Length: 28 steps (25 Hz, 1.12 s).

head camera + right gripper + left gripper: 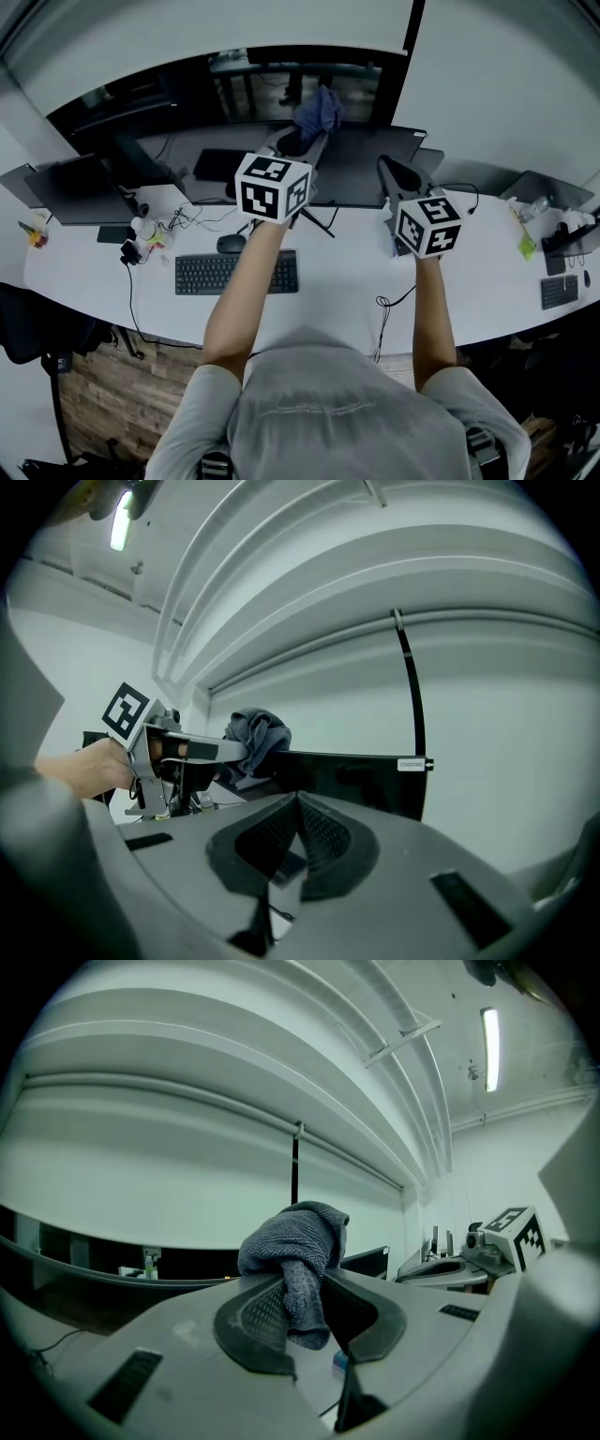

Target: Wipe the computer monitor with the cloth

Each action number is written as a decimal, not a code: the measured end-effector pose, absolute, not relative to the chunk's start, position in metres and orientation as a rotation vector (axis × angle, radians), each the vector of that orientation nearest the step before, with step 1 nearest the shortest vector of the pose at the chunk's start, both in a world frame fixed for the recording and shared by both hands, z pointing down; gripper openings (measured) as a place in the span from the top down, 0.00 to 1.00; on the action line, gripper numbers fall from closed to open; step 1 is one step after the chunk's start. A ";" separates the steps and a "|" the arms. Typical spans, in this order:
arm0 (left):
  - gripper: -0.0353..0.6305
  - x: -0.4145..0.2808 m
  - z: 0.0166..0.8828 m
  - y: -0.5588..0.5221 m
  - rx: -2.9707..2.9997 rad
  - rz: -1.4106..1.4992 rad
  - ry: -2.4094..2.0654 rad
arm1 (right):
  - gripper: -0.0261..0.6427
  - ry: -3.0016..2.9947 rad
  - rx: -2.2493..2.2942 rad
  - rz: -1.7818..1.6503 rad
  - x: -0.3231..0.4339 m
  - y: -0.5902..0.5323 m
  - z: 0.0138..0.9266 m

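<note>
The left gripper [300,1309] pinches the cloth [295,1241] by the monitor [375,785] top edge; the right gripper [298,834] has its jaws closed, empty. Hard pressing might tip the monitor.

The body of the right gripper [298,810] is blocking the monitor [370,778] lower down. The cloth [253,738] is covering one upper corner. Desk clutter [148,236] is looking too small to name.

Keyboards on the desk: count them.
2. One keyboard lies in front of the person, center-left; the other sits at the far right of the desk. Others may be hidden.
</note>
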<state>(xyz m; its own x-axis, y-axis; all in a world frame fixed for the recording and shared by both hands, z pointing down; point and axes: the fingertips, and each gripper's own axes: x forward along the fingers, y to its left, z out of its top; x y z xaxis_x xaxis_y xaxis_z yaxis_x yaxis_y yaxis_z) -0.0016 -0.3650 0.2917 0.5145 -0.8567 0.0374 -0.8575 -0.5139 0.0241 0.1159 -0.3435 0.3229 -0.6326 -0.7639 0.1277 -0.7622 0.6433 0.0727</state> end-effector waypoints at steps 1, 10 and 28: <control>0.83 -0.008 0.292 -0.364 2.695 0.030 -1.536 | 0.96 -2.716 1.262 -0.019 0.110 -0.343 0.323; 0.83 -0.079 0.294 -0.357 2.652 0.020 -1.603 | 0.96 -2.708 1.189 -0.075 0.042 -0.337 0.329; 0.83 -0.193 0.297 -0.343 2.630 0.034 -1.660 | 0.96 -2.700 1.203 -0.092 -0.071 -0.322 0.321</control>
